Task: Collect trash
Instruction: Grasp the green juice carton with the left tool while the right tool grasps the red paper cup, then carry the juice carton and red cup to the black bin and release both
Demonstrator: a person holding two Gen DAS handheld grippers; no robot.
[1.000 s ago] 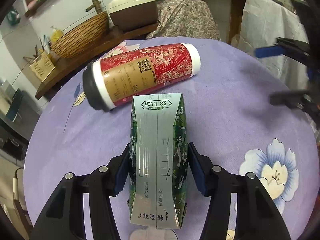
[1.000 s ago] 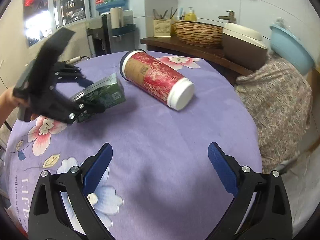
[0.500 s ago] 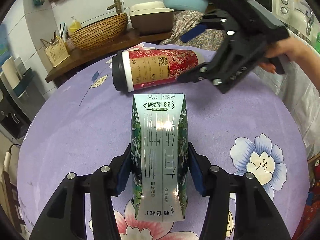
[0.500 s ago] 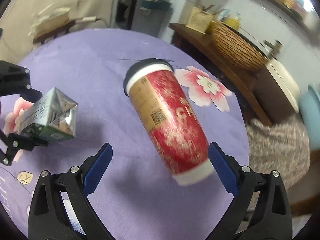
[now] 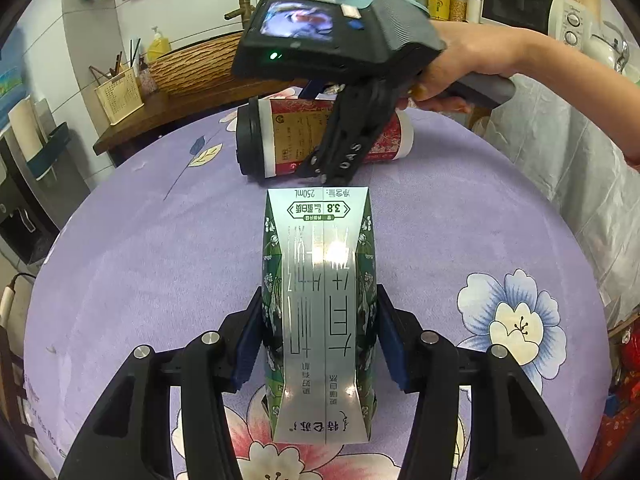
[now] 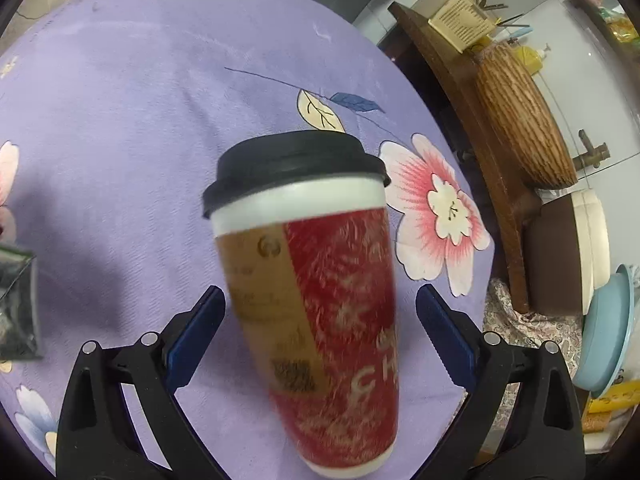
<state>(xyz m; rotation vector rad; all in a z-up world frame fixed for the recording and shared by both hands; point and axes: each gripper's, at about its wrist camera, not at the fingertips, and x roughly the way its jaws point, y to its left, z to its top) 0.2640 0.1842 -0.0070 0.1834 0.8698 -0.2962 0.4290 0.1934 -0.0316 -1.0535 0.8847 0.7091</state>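
My left gripper is shut on a green and silver milk carton and holds it over the purple flowered tablecloth. A red paper cup with a black lid lies on its side on the cloth; it also shows in the left wrist view. My right gripper is open, with its blue pads on either side of the cup and a small gap to each. In the left wrist view the right gripper comes down over the cup from above. The carton's edge shows at the far left.
A wooden counter behind the table holds a woven basket, a utensil holder and a brown pot. A blue basin and a microwave stand at the back right. The table edge drops off on all sides.
My right gripper has moved in over the red cup, so the cup now lies between its open pads. My left gripper still grips the carton and has drawn back slightly.
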